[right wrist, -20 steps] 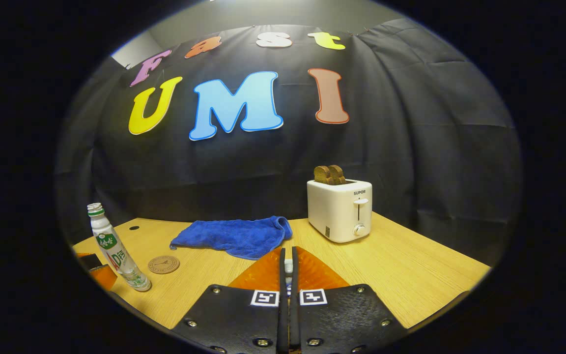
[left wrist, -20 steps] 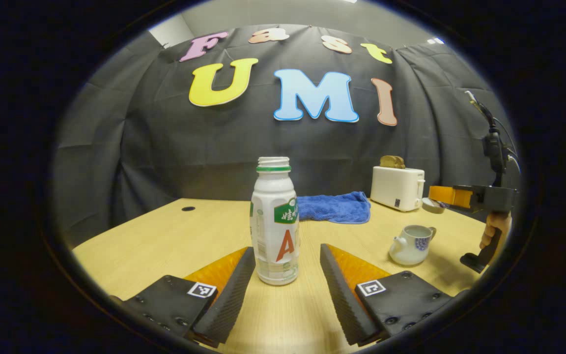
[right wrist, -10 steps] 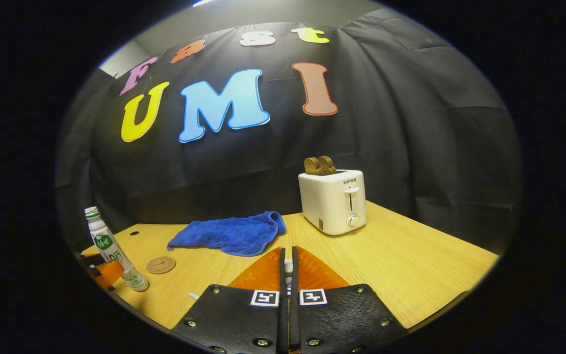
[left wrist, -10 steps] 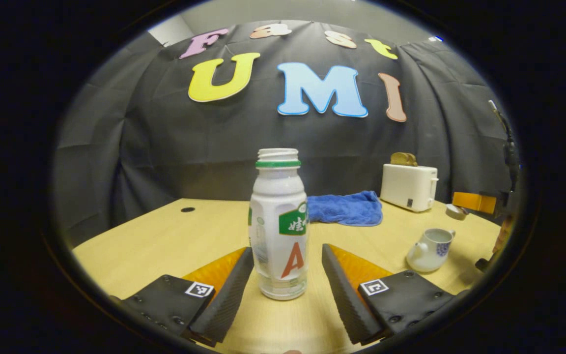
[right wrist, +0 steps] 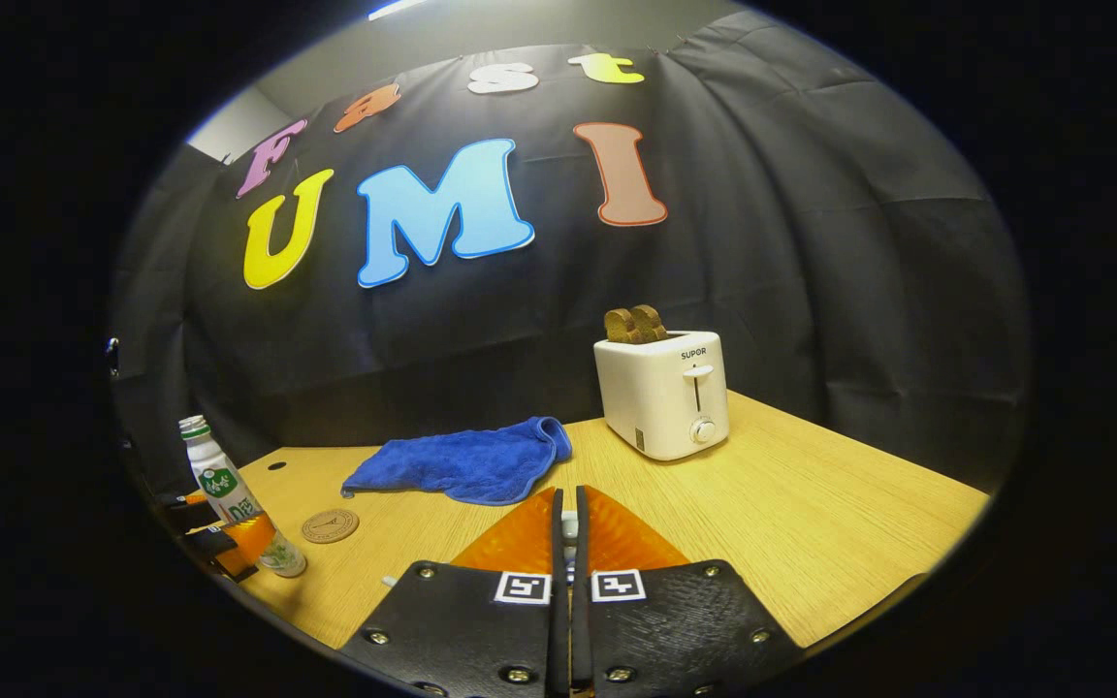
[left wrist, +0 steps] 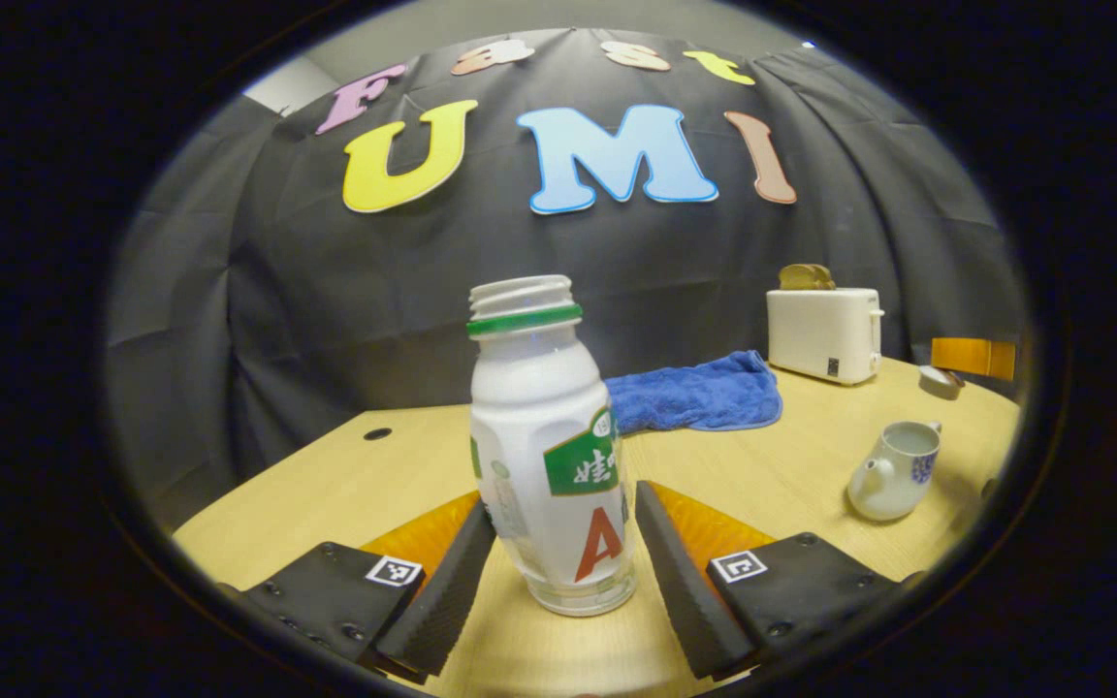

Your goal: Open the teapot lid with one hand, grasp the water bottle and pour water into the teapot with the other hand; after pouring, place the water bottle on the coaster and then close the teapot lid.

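At lower centre of the left gripper view, the left gripper (left wrist: 558,557) spreads around the water bottle (left wrist: 551,456), fingers not yet pinching; the right gripper (right wrist: 568,528), pressed together on the lid knob (right wrist: 569,526), keeps the teapot (left wrist: 893,472) at right uncovered, so squeezing and lifting comes next.

Uncapped white water bottle (left wrist: 549,456) tilted on table; lidless white teapot (left wrist: 893,470) right; coaster (right wrist: 330,525) nr bottle.

On the table (left wrist: 345,485), the bottle (left wrist: 551,456) is standing between the fingers of the left tongs (left wrist: 558,572). Behind the bottle and to its right, the cloth (left wrist: 694,396) is lying, with the toaster (left wrist: 825,334) sitting farther right of it. The teapot (left wrist: 893,470) is sitting right of the bottle, in front of the toaster. In the right gripper view, the coaster (right wrist: 330,526) is lying just right of the bottle, in front of the cloth.
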The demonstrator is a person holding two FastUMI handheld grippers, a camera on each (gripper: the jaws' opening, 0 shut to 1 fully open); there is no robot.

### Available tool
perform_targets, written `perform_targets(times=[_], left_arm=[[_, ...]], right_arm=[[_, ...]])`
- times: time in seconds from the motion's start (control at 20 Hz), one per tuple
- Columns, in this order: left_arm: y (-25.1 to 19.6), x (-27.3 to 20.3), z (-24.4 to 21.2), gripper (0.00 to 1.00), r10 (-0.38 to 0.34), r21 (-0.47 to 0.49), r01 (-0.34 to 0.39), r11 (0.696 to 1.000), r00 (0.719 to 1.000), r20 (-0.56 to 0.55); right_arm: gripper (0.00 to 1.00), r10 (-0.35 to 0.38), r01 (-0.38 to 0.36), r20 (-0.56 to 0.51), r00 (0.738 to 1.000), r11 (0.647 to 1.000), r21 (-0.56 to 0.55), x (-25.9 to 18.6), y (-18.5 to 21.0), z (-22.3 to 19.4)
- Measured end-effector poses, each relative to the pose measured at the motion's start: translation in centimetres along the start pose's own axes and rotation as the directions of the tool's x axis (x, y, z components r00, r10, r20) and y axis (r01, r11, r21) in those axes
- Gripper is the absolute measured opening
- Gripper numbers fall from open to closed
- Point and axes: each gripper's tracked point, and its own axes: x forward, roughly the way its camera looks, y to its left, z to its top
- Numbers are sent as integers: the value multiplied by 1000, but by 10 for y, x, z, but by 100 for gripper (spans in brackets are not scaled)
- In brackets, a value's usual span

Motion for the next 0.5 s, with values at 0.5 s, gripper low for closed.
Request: perform_targets(times=[0.5], left_arm=[[-9,5,-2,80,-11,17,11,1000,1000,-22]], right_arm=[[1,-15,15,24,1000,999,29,-3,-10,7]])
